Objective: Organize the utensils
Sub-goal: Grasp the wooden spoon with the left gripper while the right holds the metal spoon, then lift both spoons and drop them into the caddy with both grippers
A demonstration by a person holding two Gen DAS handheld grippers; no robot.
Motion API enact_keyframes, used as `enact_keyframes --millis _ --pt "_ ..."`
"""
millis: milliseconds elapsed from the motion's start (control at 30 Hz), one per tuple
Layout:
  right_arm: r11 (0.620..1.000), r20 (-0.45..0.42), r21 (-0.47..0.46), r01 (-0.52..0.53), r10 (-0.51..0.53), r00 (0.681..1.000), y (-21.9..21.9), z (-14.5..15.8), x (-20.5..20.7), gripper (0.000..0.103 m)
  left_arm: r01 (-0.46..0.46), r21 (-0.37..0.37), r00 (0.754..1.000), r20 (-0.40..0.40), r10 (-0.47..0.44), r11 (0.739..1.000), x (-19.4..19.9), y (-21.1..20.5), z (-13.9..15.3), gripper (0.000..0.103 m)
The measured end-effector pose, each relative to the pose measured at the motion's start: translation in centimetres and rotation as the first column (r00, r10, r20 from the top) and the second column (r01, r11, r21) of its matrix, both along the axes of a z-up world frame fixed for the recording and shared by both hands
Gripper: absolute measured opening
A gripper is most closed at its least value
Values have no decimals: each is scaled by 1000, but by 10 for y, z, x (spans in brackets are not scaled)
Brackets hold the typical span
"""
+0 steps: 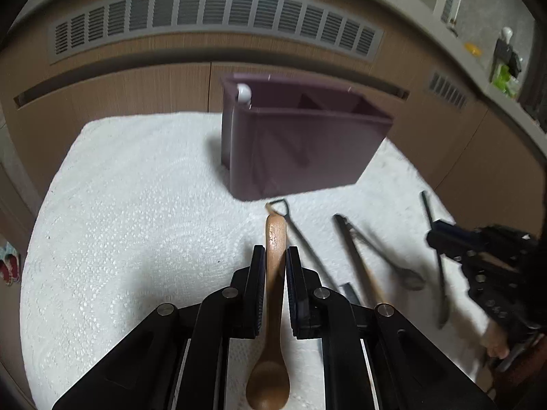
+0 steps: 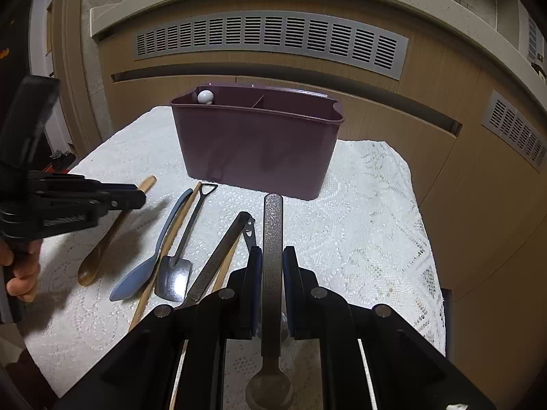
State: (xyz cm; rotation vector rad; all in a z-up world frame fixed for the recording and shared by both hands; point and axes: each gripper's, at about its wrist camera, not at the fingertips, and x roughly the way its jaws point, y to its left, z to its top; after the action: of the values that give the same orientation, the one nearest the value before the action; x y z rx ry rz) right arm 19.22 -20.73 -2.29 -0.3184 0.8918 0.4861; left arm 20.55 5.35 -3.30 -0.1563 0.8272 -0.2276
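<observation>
Wooden spoon point(image 1: 273, 273) pinched, left gripper point(image 1: 275, 256) | right gripper point(image 2: 272, 256) clamps metal spoon point(image 2: 272, 239) | cloth point(image 1: 136, 222) left bare

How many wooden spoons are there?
1: a brown wooden spoon held in the left gripper. The thin wooden sticks among the loose utensils look like chopsticks; others may be hidden.

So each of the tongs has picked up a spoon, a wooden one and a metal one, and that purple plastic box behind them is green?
Not quite: the plastic box is purple, not green, as the right wrist view shows. The rest holds: the left tongs grip a wooden spoon, the right tongs a metal spoon.
</observation>
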Motion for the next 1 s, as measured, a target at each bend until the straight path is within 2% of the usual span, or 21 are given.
enact_keyframes --millis 133,233,400,533,600,700,767,833,900,1000 --pt "1000 -2 10 0 0 1000 0 3 0 11 -2 -45 997 74 5 999 -15 4 21 12" --pt "1000 2 26 8 -8 1000 -2 8 0 11 -1 -41 991 132 7 999 -25 3 35 12" --pt "999 4 34 16 -16 1000 -2 16 -1 11 -2 -56 985 172 12 998 -30 4 45 12" --pt "999 14 47 27 -28 1000 -3 26 2 11 8 -69 974 228 8 998 -31 4 67 12" --pt "996 56 73 40 -45 997 -6 45 8 11 22 -59 953 303 -3 998 -33 2 96 12" --pt "991 188 132 37 -62 980 -6 100 23 11 42 -58 891 454 -11 997 -30 1 158 12" --pt "983 309 182 25 -81 948 -4 147 35 11 44 -62 858 514 -6 997 -24 1 184 12" --pt "974 381 224 9 -96 920 -1 176 45 11 41 -76 835 550 8 996 -12 3 200 12" --pt "965 442 262 -7 -113 890 3 196 57 11 35 -91 828 560 22 995 6 7 204 12" --pt "959 464 285 -12 -127 877 13 197 76 11 13 -127 837 543 59 992 37 18 194 12"
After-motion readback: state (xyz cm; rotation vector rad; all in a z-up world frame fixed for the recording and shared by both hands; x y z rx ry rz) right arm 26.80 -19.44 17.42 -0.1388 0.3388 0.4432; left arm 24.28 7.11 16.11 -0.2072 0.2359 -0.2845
